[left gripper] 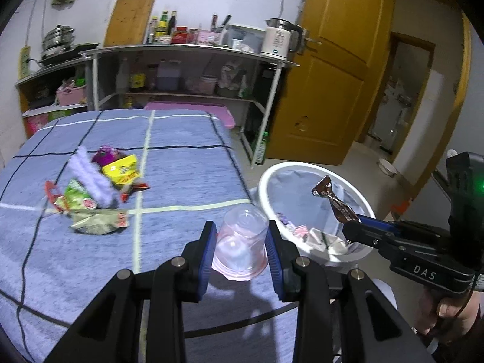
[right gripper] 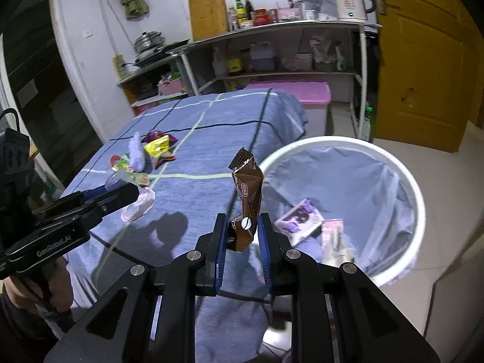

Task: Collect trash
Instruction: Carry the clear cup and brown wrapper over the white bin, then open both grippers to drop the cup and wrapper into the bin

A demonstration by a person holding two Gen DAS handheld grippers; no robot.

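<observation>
My left gripper (left gripper: pixel 242 242) is clamped narrow on a clear plastic cup (left gripper: pixel 240 243), upside down above the blue cloth's (left gripper: pixel 181 166) edge. My right gripper (right gripper: pixel 242 236) pinches a brown wrapper (right gripper: pixel 246 193) nearly closed, white bin (right gripper: pixel 414 193) at its 2 o'clock. Remaining trash pile (left gripper: pixel 96 187) sits at 10 o'clock from the cup.

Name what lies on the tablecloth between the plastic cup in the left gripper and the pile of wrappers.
Nothing: in the right wrist view, only bare blue cloth separates the plastic cup from the wrapper pile.
</observation>
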